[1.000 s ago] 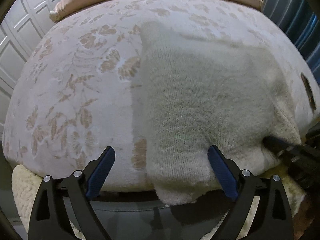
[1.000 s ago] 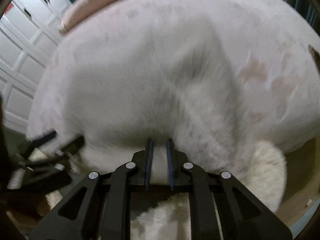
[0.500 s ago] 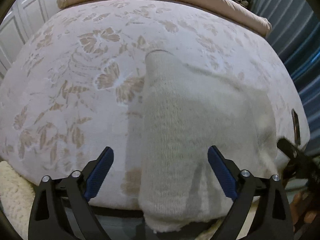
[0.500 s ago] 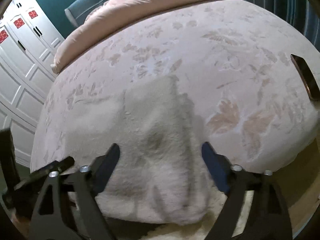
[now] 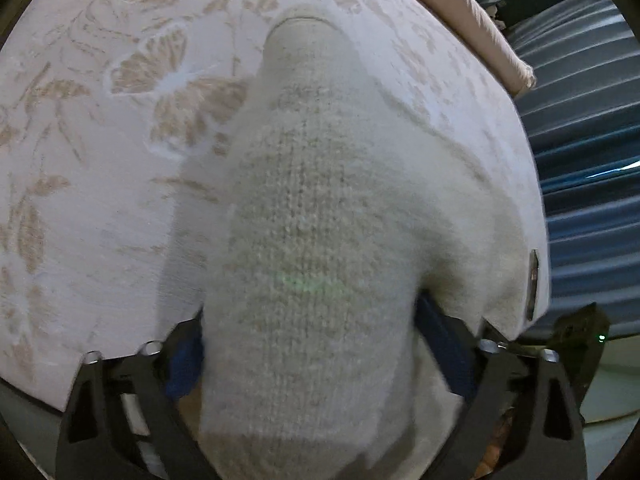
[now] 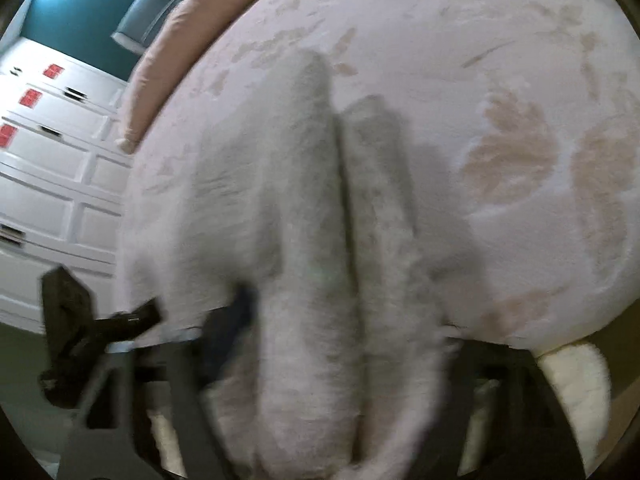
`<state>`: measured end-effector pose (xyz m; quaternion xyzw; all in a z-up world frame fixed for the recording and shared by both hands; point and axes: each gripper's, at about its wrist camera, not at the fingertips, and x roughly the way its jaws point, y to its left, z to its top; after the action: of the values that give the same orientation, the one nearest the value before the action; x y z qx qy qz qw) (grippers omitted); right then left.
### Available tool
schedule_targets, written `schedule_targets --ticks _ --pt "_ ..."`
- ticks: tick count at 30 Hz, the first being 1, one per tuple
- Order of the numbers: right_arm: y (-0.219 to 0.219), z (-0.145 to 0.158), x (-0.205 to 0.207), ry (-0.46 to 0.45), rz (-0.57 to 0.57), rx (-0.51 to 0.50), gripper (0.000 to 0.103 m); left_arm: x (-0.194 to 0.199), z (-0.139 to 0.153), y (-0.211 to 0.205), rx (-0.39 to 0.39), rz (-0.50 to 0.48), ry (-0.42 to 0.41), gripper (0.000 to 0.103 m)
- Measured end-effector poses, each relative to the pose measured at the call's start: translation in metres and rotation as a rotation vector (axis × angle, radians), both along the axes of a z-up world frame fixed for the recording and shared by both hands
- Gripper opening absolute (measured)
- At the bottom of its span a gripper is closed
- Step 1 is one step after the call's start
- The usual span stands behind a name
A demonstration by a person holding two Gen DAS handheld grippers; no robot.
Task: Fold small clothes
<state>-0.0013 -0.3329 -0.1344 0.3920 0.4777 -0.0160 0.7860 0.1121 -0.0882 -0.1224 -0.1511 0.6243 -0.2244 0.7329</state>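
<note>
A cream knitted garment (image 5: 316, 216) lies on the floral bedspread (image 5: 80, 152), its near end hanging over the bed's edge. In the left wrist view it drapes between my left gripper's (image 5: 308, 360) spread blue-padded fingers (image 5: 440, 340), which stand wide open around it. In the right wrist view the garment (image 6: 304, 264) shows two long ridges and covers my right gripper (image 6: 332, 344). Its left finger (image 6: 236, 320) shows, its right finger is hidden under the cloth. The jaws look wide apart. The view is blurred.
A pink duvet roll (image 5: 460, 12) lies along the far side of the bed. White panelled cupboards (image 6: 52, 168) stand to the left. A dark phone-like object (image 5: 533, 284) lies at the bed's right edge. A fluffy cream rug (image 6: 576, 388) lies below the bed.
My right gripper opened from shut on the garment. Both grippers pushed forward, so the garment's hanging end now fills the space between each pair of fingers.
</note>
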Motion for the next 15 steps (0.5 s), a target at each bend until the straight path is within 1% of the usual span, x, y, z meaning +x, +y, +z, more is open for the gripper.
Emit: schedule_targets --ticks 1,2,3,4,6,7,8,9,10,11,12,13,14,15 --pt "0.0 0.004 0.003 0.006 0.006 -0.018 0.036 -0.001 0.005 -0.001 -0.003 -0.014 -0.009 0.075" --pt "0.004 0.014 0.004 0.001 0.01 -0.039 0.035 -0.003 0.013 -0.001 -0.019 -0.034 -0.02 0.062" --pt "0.008 0.022 0.004 -0.014 0.012 -0.045 0.032 -0.004 0.02 0.001 -0.041 -0.042 -0.023 0.051" --pt "0.013 0.041 0.0 -0.055 0.017 -0.063 0.031 -0.004 0.028 0.004 -0.062 -0.047 -0.027 0.045" --pt "0.019 0.071 -0.006 -0.115 0.027 -0.087 0.031 -0.003 0.051 0.013 -0.125 -0.055 -0.045 0.043" --pt "0.024 0.087 -0.009 -0.147 0.03 -0.104 0.031 -0.002 0.06 0.017 -0.142 -0.06 -0.055 0.042" --pt "0.032 0.11 -0.012 -0.191 0.036 -0.128 0.031 -0.001 0.078 0.023 -0.164 -0.068 -0.081 0.042" --pt "0.038 0.127 -0.012 -0.225 0.041 -0.142 0.031 -0.001 0.091 0.027 -0.176 -0.075 -0.103 0.042" --pt "0.045 0.143 -0.011 -0.26 0.047 -0.156 0.031 0.0 0.108 0.033 -0.193 -0.085 -0.134 0.042" --pt "0.052 0.163 -0.01 -0.303 0.056 -0.173 0.031 0.002 0.132 0.044 -0.212 -0.098 -0.178 0.042" --pt "0.061 0.18 0.002 -0.34 0.063 -0.182 0.031 0.004 0.147 0.05 -0.222 -0.104 -0.211 0.042" --pt "0.069 0.198 0.007 -0.386 0.075 -0.183 0.031 0.004 0.162 0.058 -0.228 -0.108 -0.25 0.043" --pt "0.075 0.21 0.011 -0.419 0.086 -0.171 0.031 0.006 0.184 0.068 -0.225 -0.108 -0.307 0.043" --pt "0.081 0.221 0.018 -0.453 0.099 -0.149 0.032 0.007 0.198 0.078 -0.219 -0.105 -0.346 0.043"
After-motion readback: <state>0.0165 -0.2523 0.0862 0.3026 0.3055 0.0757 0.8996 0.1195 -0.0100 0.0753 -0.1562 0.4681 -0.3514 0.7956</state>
